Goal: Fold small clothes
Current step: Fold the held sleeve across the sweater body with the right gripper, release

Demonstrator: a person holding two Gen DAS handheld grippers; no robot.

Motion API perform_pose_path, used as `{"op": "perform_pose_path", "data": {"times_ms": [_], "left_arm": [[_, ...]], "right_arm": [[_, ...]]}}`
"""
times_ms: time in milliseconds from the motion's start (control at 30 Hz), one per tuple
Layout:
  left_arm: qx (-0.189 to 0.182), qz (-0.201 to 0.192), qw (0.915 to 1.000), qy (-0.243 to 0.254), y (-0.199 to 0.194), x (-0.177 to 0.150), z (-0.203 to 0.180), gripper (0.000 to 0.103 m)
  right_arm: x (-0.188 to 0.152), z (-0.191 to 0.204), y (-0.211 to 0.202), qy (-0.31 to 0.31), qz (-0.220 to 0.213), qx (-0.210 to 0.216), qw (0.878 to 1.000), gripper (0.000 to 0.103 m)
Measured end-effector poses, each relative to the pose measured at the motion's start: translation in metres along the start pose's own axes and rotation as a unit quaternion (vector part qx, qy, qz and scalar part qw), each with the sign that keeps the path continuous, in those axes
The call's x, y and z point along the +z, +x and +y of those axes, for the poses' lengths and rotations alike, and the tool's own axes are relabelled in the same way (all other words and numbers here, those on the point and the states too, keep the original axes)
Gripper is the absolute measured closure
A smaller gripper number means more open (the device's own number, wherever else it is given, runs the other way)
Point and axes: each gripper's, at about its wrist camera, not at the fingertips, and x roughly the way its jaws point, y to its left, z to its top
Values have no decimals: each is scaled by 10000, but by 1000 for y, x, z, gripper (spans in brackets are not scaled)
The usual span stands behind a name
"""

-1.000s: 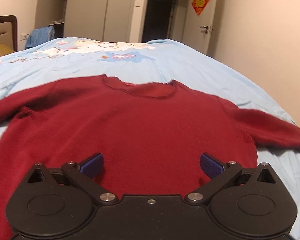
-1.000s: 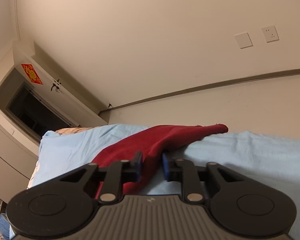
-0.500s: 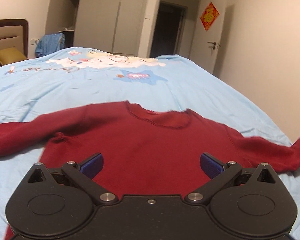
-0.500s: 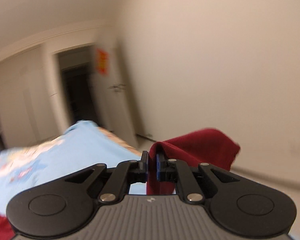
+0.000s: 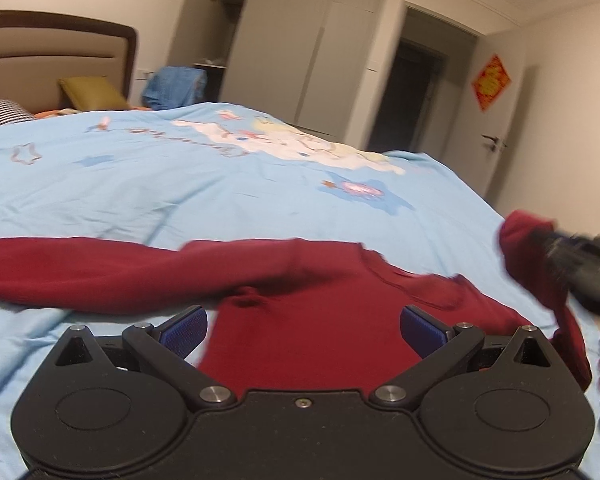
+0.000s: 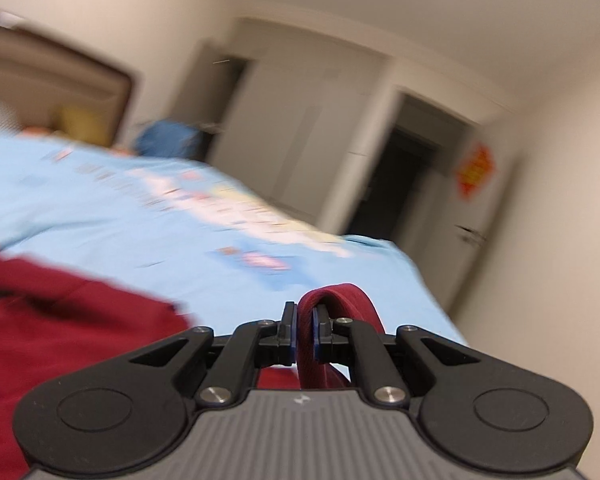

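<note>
Listing what we see: one dark red sweater, lying flat on a light blue bed cover with a cartoon print; its body sits just ahead of our left tongs, and one sleeve stretches out flat to the left across the cover. Left tongs: blue pads spread wide, holding nothing, poised over the sweater's body. Right tongs: closed tight on a fold of the other sleeve, which loops up over the tips and is raised clear of the bed; the left wrist view shows that sleeve lifted at the far right. Backdrop: brown headboard, grey wardrobe, dark doorway, red door ornament. Right wrist view is blurred.
</note>
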Motion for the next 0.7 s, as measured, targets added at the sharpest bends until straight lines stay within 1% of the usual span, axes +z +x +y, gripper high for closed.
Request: {"op": "perform_pose_path", "data": {"times_ms": [67,100,133,200,267,300,367,467,533,633,667,700], "left_arm": [[108,-2,9999,-65,-2,1,12,1],[158,0,9998,-93,-3,1,18,1],[209,3,9997,-121,-4,1,23,1],[299,25,9994,-160,-4,0,31,1],[356,37,9992,-190,-4,-1,38,1],[367,46,9991,-201,-4,-1,41,1],[367,86,9991,-210,-1,-3,43,1],[217,146,9994,-204,4,-6,42,1],[-37,205,9995,-228,8,-8,40,1],[-407,359,9980,-338,15,-9,37,1],[-495,382,9975,-339,17,-9,35,1],[-574,396,9971,-302,19,-9,32,1]], "right_arm": [[-3,40,3,-539,54,316,9980,95],[-2,69,-3,-889,75,453,9950,95],[-7,89,-3,-1249,101,570,9905,95],[-14,136,-10,-1998,167,790,9765,95],[-31,163,-11,-2664,215,942,9590,95],[-41,175,-13,-3007,216,947,9488,95],[-56,191,-21,-3580,159,927,9290,95],[-63,204,-22,-4098,9,812,9085,95],[-68,208,-23,-4488,-152,717,8906,95],[-77,219,-36,-5087,-535,650,8568,95],[-80,221,-36,-5200,-626,657,8493,95],[-80,222,-36,-5245,-659,686,8461,95]]}}
